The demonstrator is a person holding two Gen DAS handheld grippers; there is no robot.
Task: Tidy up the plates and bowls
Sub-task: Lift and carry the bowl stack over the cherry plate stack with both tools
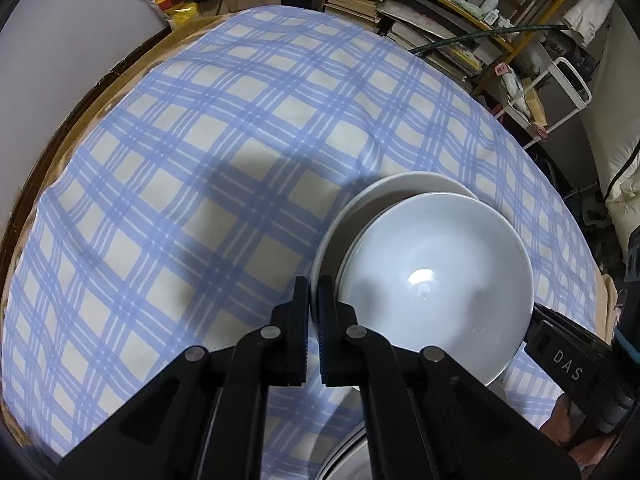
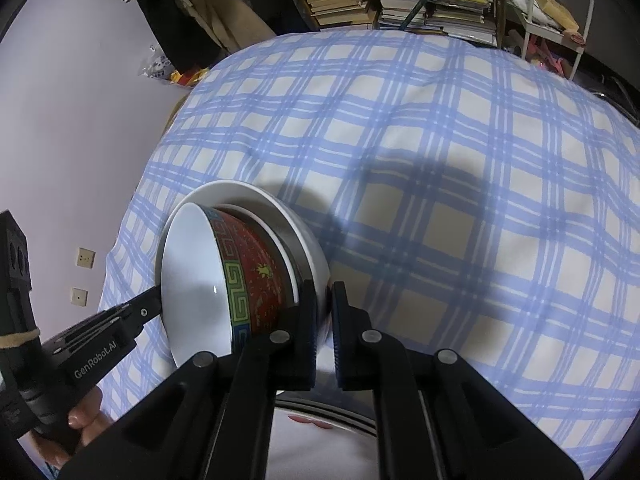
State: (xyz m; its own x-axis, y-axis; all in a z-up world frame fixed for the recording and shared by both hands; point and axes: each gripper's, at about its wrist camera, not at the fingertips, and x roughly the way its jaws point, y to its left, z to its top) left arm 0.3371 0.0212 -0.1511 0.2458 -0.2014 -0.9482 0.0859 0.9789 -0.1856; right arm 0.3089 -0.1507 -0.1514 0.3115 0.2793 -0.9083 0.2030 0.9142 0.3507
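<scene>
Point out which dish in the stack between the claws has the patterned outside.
The top bowl, white inside, with a red outer wall and a green-and-blue key-pattern band under its rim. The white plates beneath it are plain, with no decoration showing.

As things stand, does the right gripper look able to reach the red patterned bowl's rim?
Probably not directly: the right gripper is shut on the white plate rim, and the red patterned bowl sits nested inside.

- Blue-and-white checked tablecloth [image 1: 192, 184]: spread over the table.
- Round white ceramic plate [image 1: 404, 186]: above the cloth, its rim pinched by both grippers.
- Red-patterned white-lined porcelain bowl [image 2: 256, 268]: nested in the plate.
- Left gripper [image 1: 313, 300]: on the plate's left rim.
- Right gripper [image 2: 323, 300]: on the opposite rim.
- Wooden bookshelf stacked with books [image 1: 440, 20]: behind the table.
</scene>
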